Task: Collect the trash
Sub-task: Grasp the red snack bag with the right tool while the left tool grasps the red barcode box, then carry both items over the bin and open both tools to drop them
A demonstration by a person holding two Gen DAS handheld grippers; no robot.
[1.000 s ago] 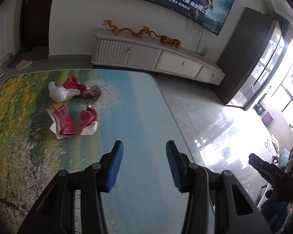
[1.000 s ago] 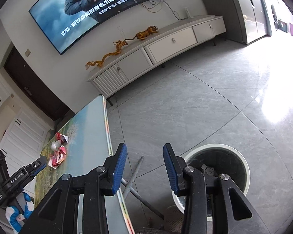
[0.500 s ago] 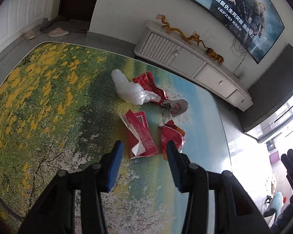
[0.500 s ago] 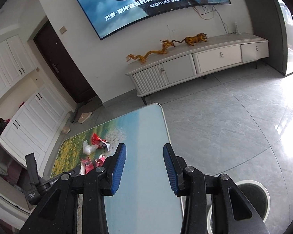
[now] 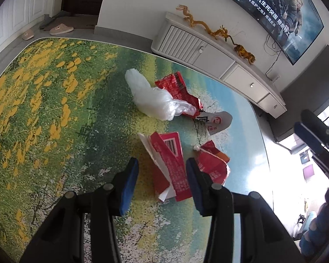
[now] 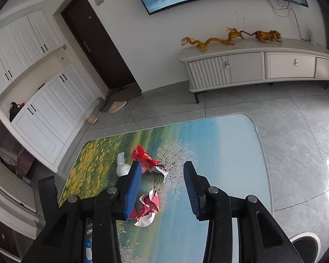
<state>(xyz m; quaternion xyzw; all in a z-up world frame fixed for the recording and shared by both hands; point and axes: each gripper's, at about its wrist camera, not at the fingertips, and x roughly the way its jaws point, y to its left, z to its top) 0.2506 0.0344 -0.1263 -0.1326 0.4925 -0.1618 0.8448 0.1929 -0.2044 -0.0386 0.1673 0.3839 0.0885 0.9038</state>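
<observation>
The left gripper (image 5: 162, 177) hung apart, empty, a red wrapper (image 5: 171, 166) lying between its fingers. The right gripper (image 6: 162, 188) gaped, holding nothing.

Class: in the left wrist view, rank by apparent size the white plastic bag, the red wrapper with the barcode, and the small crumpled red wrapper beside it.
1. Red wrapper with the barcode, though it lies nearest the camera
2. White plastic bag, close to it, so this order is unsure
3. Small crumpled red wrapper

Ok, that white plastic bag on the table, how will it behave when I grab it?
The white plastic bag looks thin and crumpled, so it should be floppy and very light. It may deform in the claw rather than resist. It overlaps the red wrapper, which might drag along.
</observation>
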